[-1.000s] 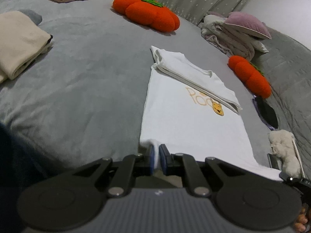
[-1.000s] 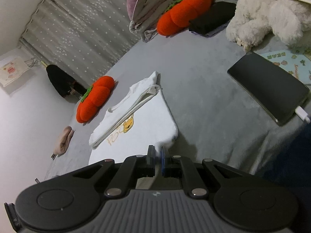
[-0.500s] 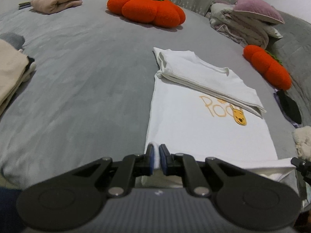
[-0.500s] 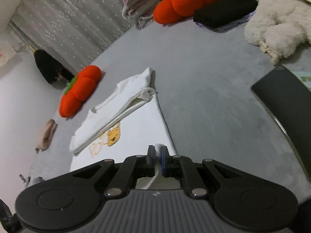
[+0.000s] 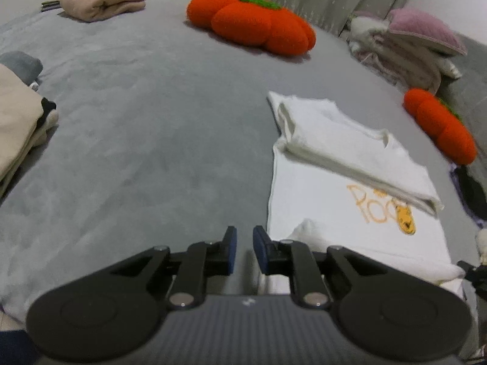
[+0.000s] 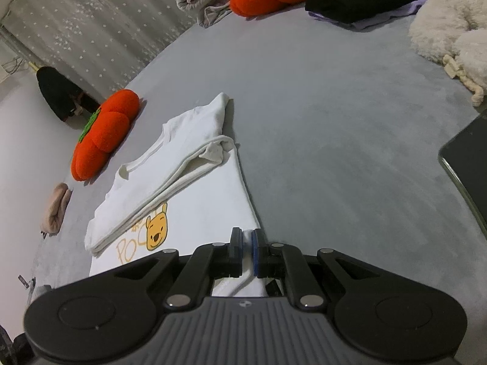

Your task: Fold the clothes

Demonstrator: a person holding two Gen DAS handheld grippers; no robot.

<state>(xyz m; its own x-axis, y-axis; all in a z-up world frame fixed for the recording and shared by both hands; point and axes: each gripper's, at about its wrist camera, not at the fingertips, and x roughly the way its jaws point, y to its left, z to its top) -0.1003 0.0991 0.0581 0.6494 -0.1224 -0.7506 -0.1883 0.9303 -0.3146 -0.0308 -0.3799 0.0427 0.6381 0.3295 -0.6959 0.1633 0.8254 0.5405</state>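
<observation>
On the left we find our left tool (image 5: 242, 245) with its fingers apart and nothing between them, just beside the near corner of the white T-shirt (image 5: 350, 206). The shirt lies flat on the grey bed (image 5: 158, 115), its top part folded down over the print. On the right, our right tool (image 6: 247, 251) is clamped on the hem, presumably to carry it over.

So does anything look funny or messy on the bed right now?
A little. The white T-shirt is only half folded: its near left corner is bunched into a lump beside the open left tongs, which hold nothing. The right tongs are pinching the other corner.
</observation>
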